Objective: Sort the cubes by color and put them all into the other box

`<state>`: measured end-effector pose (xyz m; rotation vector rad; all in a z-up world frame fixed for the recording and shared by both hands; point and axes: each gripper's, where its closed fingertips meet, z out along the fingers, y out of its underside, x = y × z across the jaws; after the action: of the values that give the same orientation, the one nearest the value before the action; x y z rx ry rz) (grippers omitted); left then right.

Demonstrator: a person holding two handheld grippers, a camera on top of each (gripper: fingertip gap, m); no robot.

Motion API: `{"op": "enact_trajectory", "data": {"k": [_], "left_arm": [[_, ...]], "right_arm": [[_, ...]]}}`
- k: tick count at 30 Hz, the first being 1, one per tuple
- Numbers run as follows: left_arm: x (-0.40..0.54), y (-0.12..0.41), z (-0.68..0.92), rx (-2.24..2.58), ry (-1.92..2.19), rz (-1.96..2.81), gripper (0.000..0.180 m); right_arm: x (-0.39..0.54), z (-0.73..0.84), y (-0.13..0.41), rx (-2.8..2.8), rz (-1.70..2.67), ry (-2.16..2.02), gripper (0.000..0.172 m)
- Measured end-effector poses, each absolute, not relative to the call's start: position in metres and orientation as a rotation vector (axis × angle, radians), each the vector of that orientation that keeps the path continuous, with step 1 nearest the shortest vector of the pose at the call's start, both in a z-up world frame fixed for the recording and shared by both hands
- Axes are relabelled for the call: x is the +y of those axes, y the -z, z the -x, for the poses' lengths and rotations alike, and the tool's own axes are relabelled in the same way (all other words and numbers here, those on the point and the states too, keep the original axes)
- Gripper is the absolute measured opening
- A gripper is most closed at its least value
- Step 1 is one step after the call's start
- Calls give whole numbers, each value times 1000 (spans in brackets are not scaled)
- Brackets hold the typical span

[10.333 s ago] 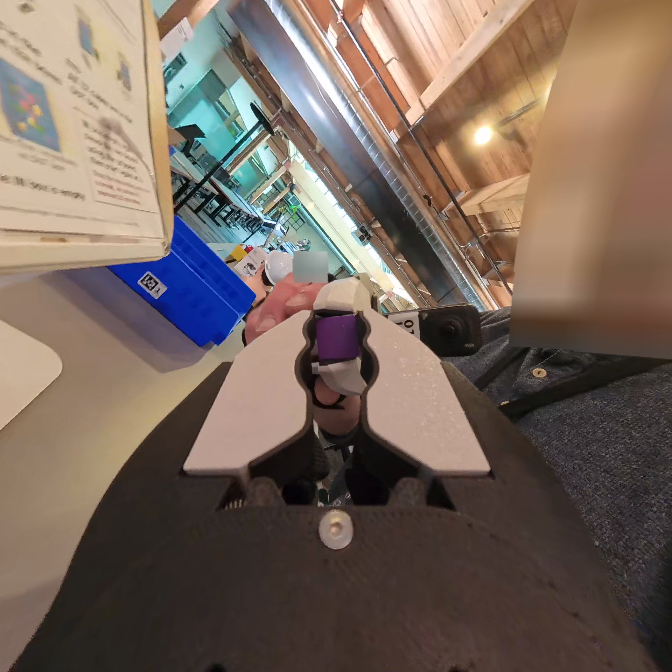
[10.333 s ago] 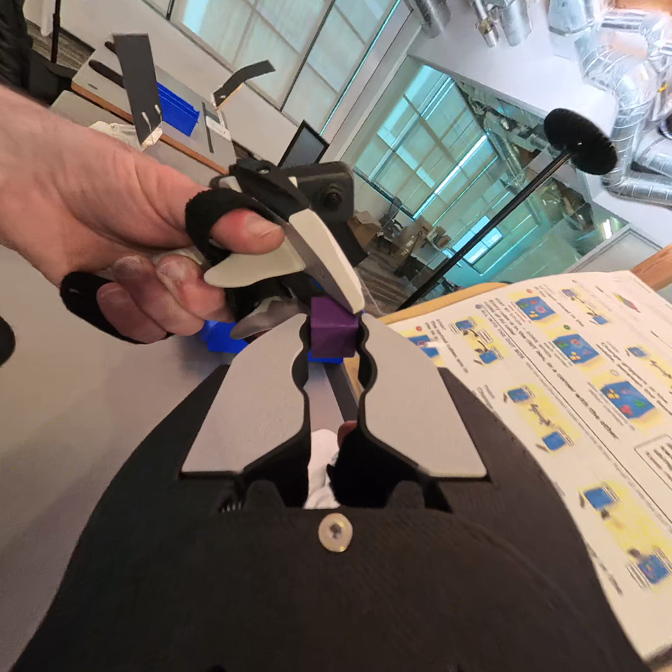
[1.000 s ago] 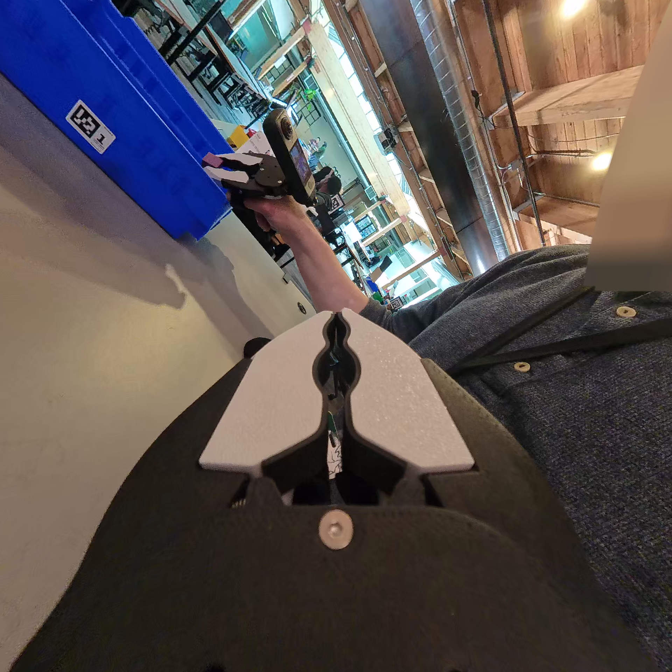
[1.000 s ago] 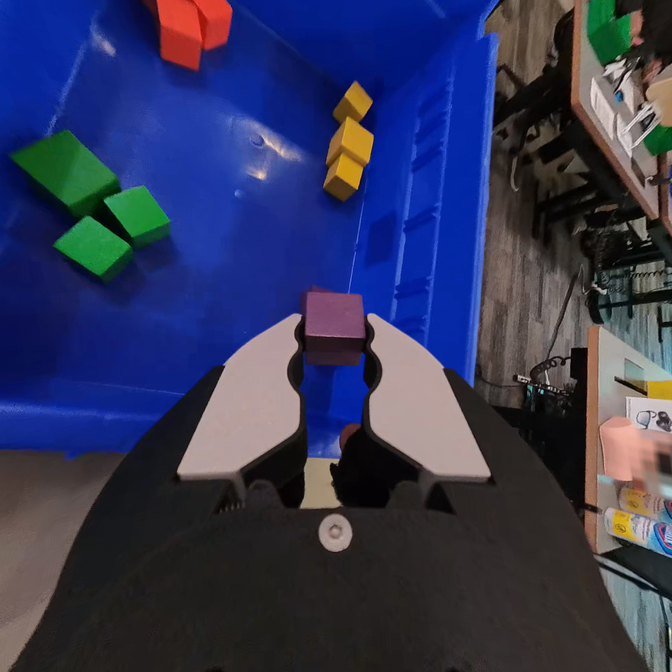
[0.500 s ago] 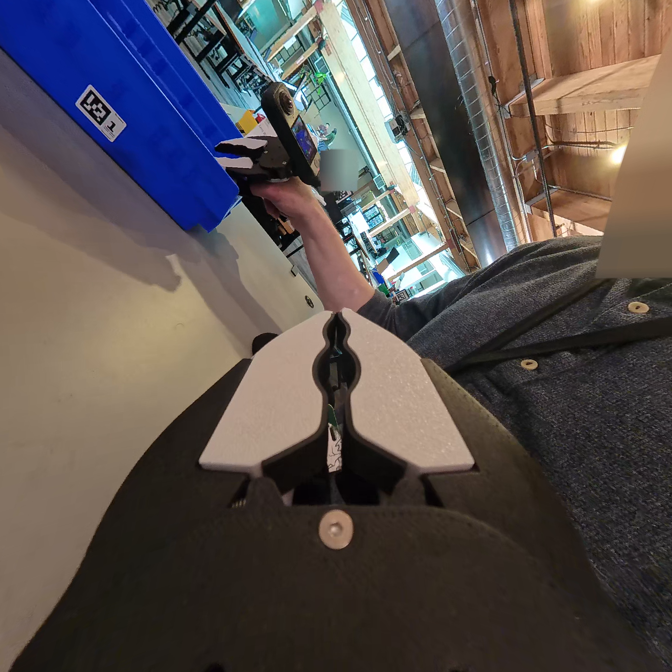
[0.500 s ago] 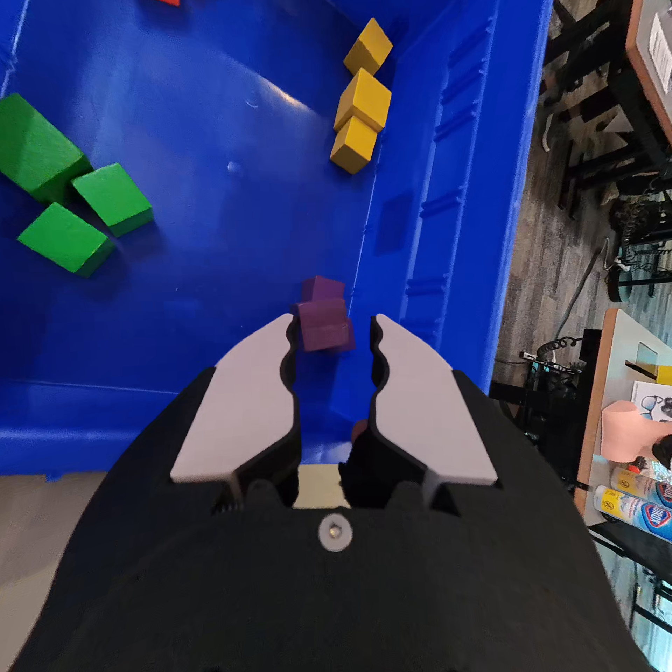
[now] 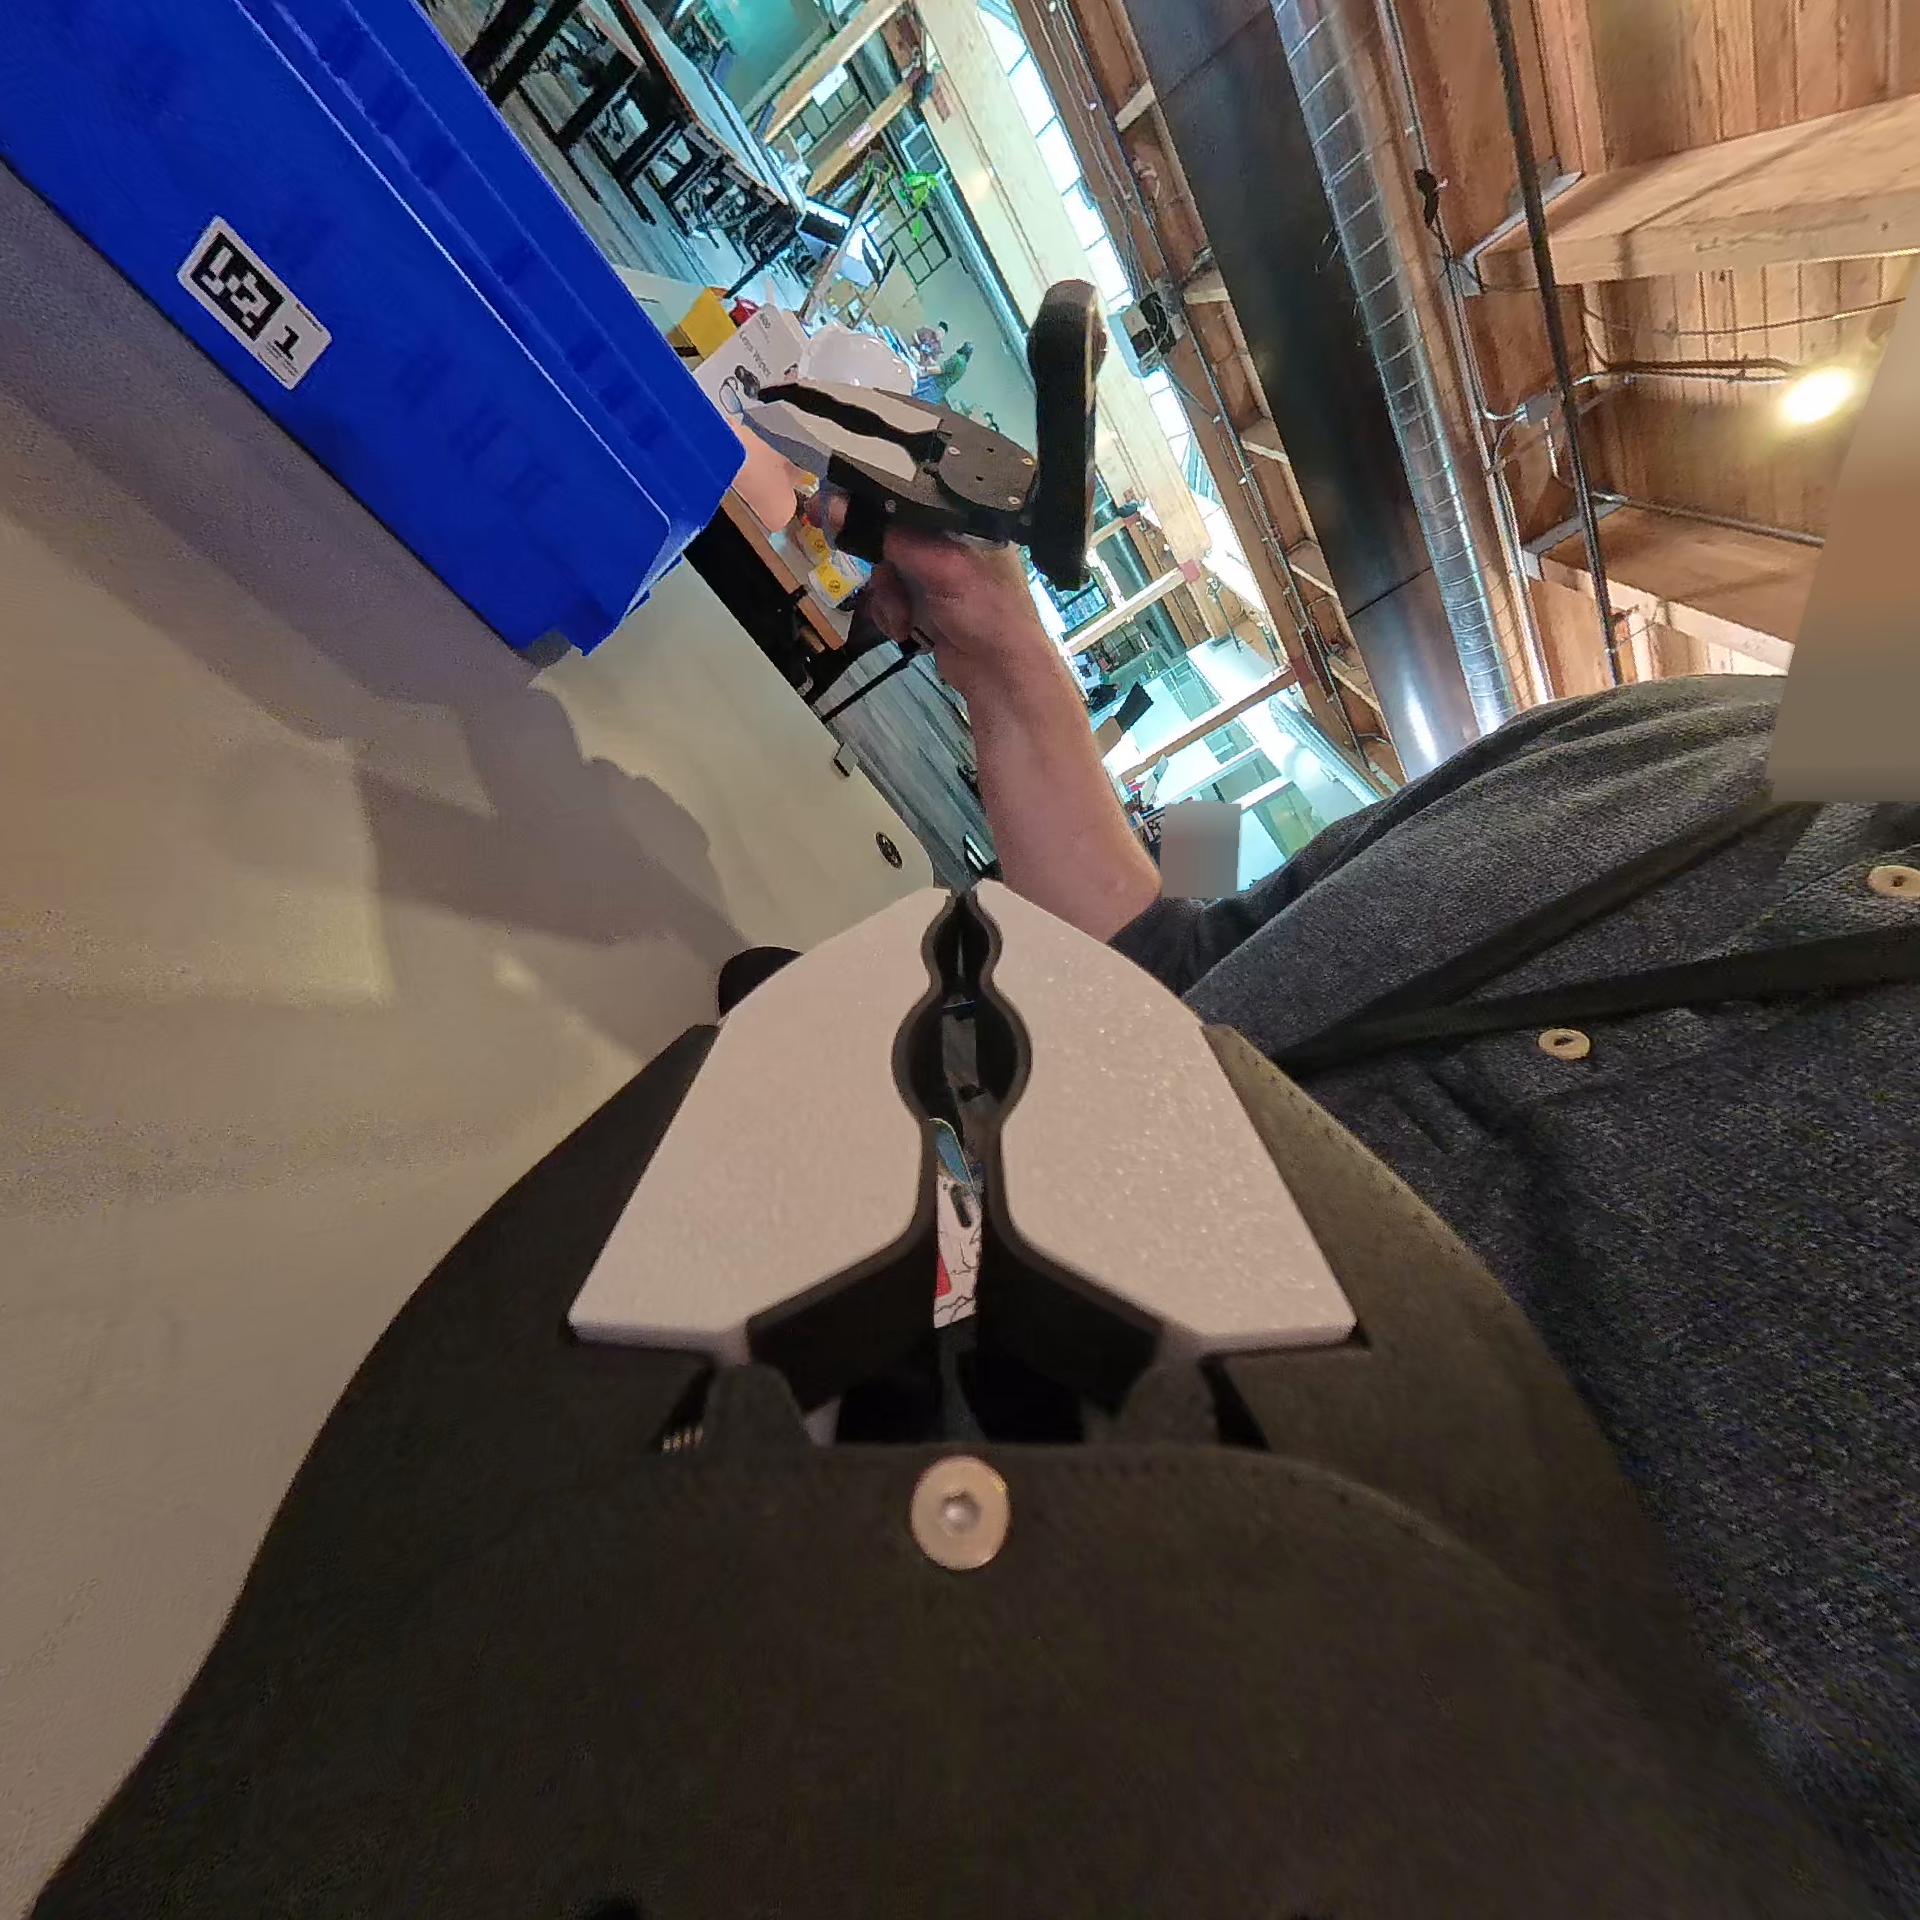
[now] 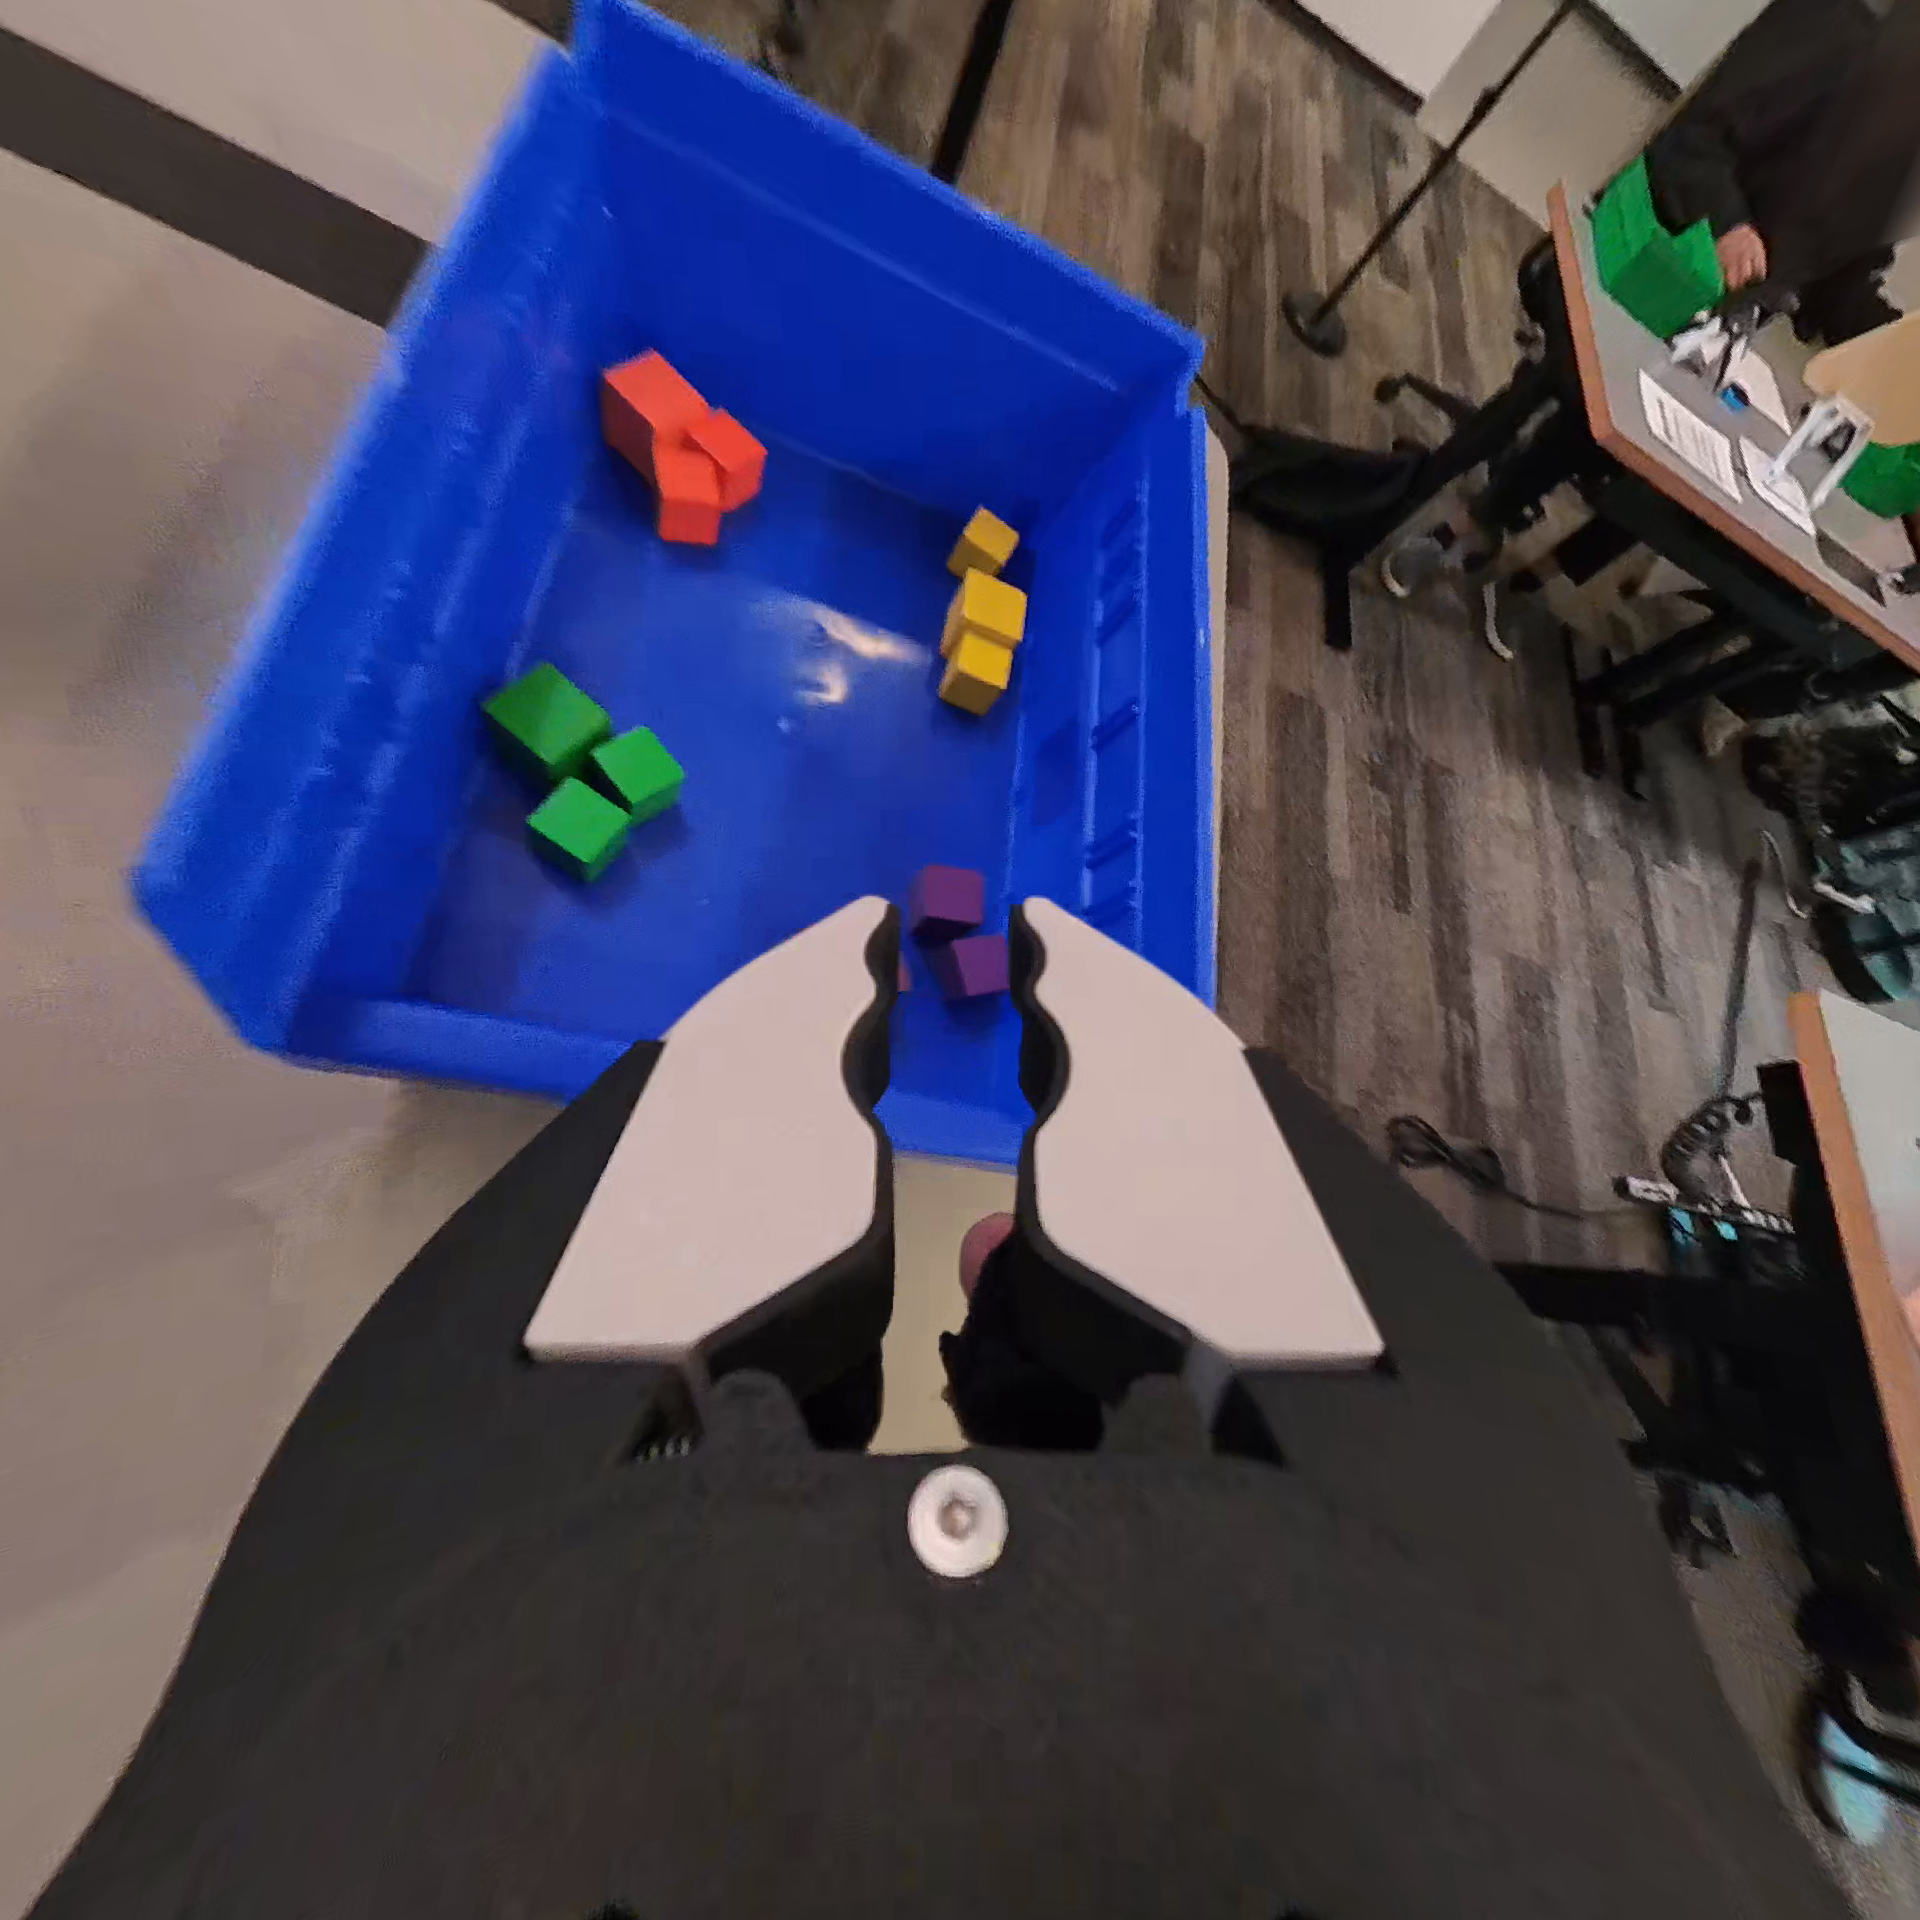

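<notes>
1. My right tongs hang above the near right corner of the blue box, pointing down into it. The fingers stand apart with nothing between them; the purple cubes lie on the box floor below the gap.
2. From the left wrist view, the right tongs are level with the box's top edge, just off its corner, with the person's hand gripping the handle and the forearm rising from a dark sleeve.
3. My left tongs are tilted sideways low over the tabletop, well away from the box, fingertips meeting on nothing.
4. Inside the box the cubes sit in colour groups: red cubes at the far left, yellow cubes along the right wall, green cubes by the left wall, purple in the near right corner.
5. The middle of the box floor is open. The right wall runs close beside the purple and yellow groups, and past it the tabletop ends and the wooden floor begins.
</notes>
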<state>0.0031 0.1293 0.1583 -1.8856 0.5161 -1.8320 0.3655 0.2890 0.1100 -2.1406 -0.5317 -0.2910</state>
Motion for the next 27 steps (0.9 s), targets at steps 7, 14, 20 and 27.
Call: {"op": "enact_trajectory", "data": {"k": [7, 14, 20, 27], "left_arm": [[128, -147, -18, 557, 1776, 1927, 0], [119, -115, -31, 637, 1619, 2028, 0], [119, -102, -26, 560, 1575, 2044, 0], [127, -81, -3, 416, 1411, 2078, 0]], "right_arm": [[252, -268, -116, -743, 1962, 112, 10], [215, -171, -91, -890, 1852, -33, 7], [205, -140, -70, -942, 1834, -75, 9], [201, -124, -58, -973, 1850, -127, 13]]}}
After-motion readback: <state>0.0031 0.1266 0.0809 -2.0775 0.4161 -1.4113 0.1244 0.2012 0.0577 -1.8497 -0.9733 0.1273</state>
